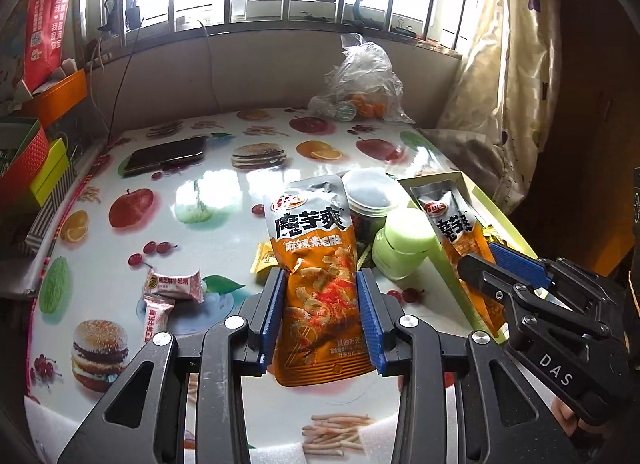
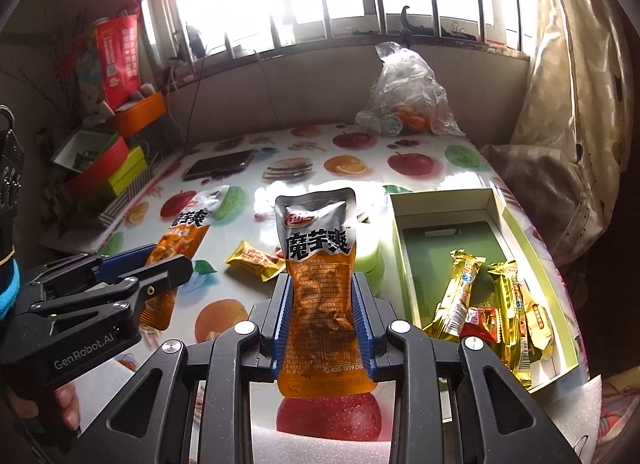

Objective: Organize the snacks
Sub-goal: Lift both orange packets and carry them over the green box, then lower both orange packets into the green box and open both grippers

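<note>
The larger orange-and-silver snack pouch [image 1: 316, 284] stood lengthwise between the blue pads of the left hand-held gripper [image 1: 320, 312], its long axis running straight ahead of the jaws, silver top pointing away and bottom seam nearest the camera; the pads pressed on both its side edges, so the left hand-held gripper was closed on it, clear of the desk [image 1: 180, 200]. Its front read 魔芋爽 in large black characters, with 麻辣素毛肚 on the orange band below. The smaller snack pouch [image 2: 320, 288] sat the same way in the right hand-held gripper [image 2: 322, 316], clamped by its long edges, silver top forward, back side showing small print and part of a number beginning 400-1999; 魔芋爽 showed on it as well. Just right of the right hand-held gripper lay the open green box [image 2: 404, 264] holding gold-wrapped sweets [image 2: 460, 296] and a small red one. Ahead of and between the two hand-held grippers lay a yellow candy [image 2: 254, 262], a pale green jar [image 1: 404, 244] and a clear lidded tub [image 1: 370, 196]. Left of the left hand-held gripper lay two pink-and-white candies [image 1: 172, 284], the nearer-top one marked 黑芝麻牛轧糖. Farther ahead were a dark phone [image 1: 168, 154] and a clear plastic bag [image 1: 360, 80] with orange fruit. The housings read DAS and GenRobot.AI.
</note>
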`<state>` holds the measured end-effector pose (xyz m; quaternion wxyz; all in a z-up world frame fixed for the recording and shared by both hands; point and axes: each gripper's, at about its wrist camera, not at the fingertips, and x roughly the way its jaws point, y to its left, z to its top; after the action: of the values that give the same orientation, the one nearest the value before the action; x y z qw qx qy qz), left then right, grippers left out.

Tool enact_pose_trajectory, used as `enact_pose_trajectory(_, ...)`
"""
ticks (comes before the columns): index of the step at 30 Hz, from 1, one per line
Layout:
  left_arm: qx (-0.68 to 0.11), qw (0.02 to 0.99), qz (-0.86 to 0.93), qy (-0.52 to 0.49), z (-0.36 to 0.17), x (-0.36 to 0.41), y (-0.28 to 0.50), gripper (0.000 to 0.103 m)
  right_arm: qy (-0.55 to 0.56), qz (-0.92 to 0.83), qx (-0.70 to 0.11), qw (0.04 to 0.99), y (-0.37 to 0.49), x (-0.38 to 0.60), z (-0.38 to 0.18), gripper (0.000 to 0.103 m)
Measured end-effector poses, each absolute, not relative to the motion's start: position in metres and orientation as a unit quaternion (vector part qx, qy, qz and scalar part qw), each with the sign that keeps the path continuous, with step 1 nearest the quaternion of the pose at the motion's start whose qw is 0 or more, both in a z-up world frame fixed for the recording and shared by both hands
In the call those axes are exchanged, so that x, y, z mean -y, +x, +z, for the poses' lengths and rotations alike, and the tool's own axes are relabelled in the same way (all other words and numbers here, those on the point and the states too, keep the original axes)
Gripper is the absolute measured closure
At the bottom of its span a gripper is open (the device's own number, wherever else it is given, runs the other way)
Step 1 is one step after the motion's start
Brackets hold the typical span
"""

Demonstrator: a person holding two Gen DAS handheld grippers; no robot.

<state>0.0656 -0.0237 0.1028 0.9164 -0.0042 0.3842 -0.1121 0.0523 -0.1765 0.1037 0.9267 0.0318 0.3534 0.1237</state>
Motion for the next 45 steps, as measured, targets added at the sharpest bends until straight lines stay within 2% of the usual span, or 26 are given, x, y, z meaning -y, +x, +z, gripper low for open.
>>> enact_pose_trajectory(12,-0.384,0.905,-0.181,-0.001,0.112,0.087,0.091,0.065,0.052,0.050,-0.346,0.935,0.055,0.240,0.112,0.076)
enact_pose_trajectory(23,-0.398,0.887,-0.234,0.003,0.110,0.141,0.114,0.065,0.069,-0.004,-0.364,0.929,0.066,0.288,0.096,0.075)
enact_pose_trajectory(45,-0.465,0.851,-0.243,0.025,0.057,0.193,0.144,0.064,0.046,-0.027,-0.411,0.910,0.085,0.304,0.048,0.071)
